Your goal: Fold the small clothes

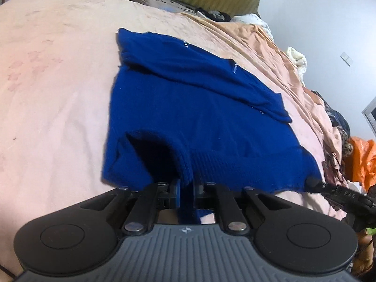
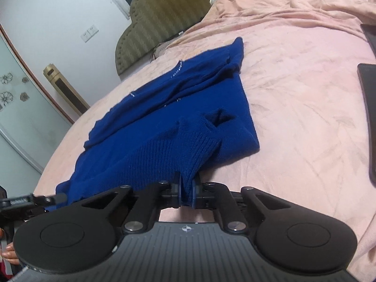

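Note:
A blue knit sweater (image 1: 192, 108) lies spread on the pink bed sheet (image 1: 54, 89), sleeves folded across its body. My left gripper (image 1: 186, 191) is shut on the ribbed hem at the near left corner. My right gripper (image 2: 186, 193) is shut on the ribbed hem of the sweater (image 2: 178, 122) at the near right corner, lifting a fold of it. Each gripper shows at the edge of the other's view: the right one (image 1: 312, 183) at the far hem corner, the left one (image 2: 58, 197) at the lower left.
An olive padded headboard (image 2: 164, 16) stands behind the bed. Crumpled orange bedding and clothes (image 1: 293, 54) pile along the far side. An orange bag (image 1: 362, 159) sits at the right. Dark flat objects (image 2: 369, 117) lie on the sheet at the right.

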Available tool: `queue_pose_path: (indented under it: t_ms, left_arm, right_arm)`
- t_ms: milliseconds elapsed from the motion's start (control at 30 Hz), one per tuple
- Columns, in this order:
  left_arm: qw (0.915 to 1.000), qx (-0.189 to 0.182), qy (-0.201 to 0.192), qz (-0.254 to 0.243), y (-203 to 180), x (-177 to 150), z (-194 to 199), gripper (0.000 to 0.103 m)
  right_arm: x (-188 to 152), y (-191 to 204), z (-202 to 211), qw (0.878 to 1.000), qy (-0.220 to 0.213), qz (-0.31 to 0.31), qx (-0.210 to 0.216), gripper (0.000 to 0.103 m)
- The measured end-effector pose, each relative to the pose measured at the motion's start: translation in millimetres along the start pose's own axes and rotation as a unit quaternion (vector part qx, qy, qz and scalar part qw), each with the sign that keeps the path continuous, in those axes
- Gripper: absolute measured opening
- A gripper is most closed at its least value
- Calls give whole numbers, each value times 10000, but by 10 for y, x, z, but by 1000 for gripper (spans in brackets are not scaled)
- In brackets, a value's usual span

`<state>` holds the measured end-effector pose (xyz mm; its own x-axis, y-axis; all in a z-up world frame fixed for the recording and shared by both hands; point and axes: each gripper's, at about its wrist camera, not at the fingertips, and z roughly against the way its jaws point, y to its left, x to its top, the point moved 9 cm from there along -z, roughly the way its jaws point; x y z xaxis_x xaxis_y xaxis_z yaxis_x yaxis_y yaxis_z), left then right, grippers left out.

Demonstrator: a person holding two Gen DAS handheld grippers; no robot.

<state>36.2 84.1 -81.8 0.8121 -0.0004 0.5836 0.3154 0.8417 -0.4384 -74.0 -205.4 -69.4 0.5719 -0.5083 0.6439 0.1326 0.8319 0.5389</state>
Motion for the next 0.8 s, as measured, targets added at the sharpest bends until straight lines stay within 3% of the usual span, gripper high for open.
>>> queue_pose_path:
  t_ms: [233,467,633,800]
  left_arm:
    - [9956,-310,-646,-606,-351,63,707,9]
    - [9931,-705,-747,-571,-441,-77,1309,9]
    - [9933,-727,-733,-526,-434,-96,1361,9]
    - [9933,-861,-756,-144,-382,209,1247,9]
  right_arm:
    - [237,226,513,9967,-440,124,667,10]
    - [199,340,1117,9927,-333,389,1096,10]
    - [53,407,1349,9895,-163,298,1402,10]
    - [216,431,1315,9857,-364,-40,1642,10]
